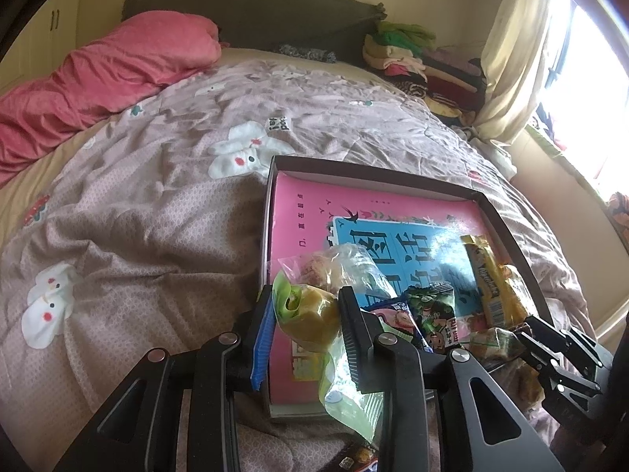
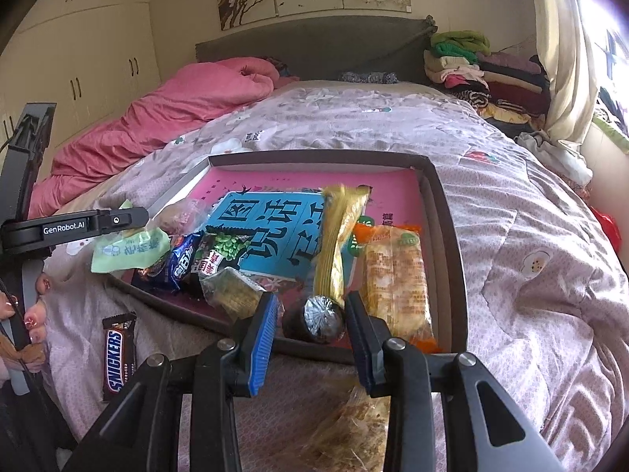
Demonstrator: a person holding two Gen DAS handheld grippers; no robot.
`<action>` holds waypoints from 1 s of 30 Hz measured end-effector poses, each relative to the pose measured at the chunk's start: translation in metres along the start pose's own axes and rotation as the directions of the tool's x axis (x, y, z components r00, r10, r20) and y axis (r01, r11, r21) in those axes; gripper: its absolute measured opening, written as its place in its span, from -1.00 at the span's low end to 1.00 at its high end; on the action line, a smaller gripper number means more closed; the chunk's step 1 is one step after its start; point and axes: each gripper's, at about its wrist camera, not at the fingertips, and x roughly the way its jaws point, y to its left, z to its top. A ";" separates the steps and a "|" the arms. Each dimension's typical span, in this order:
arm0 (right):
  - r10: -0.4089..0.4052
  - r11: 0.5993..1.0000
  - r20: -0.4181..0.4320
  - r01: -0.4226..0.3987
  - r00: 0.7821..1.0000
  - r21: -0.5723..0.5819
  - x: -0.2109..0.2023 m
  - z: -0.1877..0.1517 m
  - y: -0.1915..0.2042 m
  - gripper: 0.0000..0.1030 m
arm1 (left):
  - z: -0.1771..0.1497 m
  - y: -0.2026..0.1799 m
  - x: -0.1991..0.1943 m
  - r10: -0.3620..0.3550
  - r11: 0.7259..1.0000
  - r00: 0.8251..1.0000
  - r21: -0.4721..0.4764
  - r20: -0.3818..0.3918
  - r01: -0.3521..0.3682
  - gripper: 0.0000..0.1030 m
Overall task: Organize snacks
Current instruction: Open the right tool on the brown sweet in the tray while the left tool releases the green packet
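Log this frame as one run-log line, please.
left gripper: shut on green-wrapped snack | right gripper: shut on foil-wrapped dark round snack | both at near edge of box tray | Snickers bar: on quilt

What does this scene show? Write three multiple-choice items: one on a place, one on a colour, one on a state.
1. The chocolate bar lies:
A in the box
B on the quilt beside the box
C on the windowsill

2. The bunched blanket at the bed's head is:
A pink
B black
C orange

3. The fingers of the right gripper:
A stand empty
B grip a round dark snack
C grip the chocolate bar

Answers:
1 B: it rests on the quilt outside the box wall.
2 A: it is plainly pink in both views.
3 B: the snack sits clamped between both fingers.
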 end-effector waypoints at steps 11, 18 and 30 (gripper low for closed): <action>0.010 1.000 0.009 -0.010 1.000 0.007 -0.005 0.000 0.000 -0.29 | -0.001 -0.002 -0.001 -0.004 1.000 1.000 0.006 0.001 0.004 -0.35; 0.011 1.000 0.012 -0.011 1.000 0.006 -0.007 0.001 -0.001 -0.29 | 0.003 -0.001 -0.006 0.009 1.000 1.000 0.000 0.024 -0.009 -0.35; 0.008 1.000 0.020 -0.008 1.000 0.008 -0.009 0.002 -0.002 -0.29 | 0.004 -0.004 0.002 -0.010 1.000 1.000 0.012 0.021 0.010 -0.34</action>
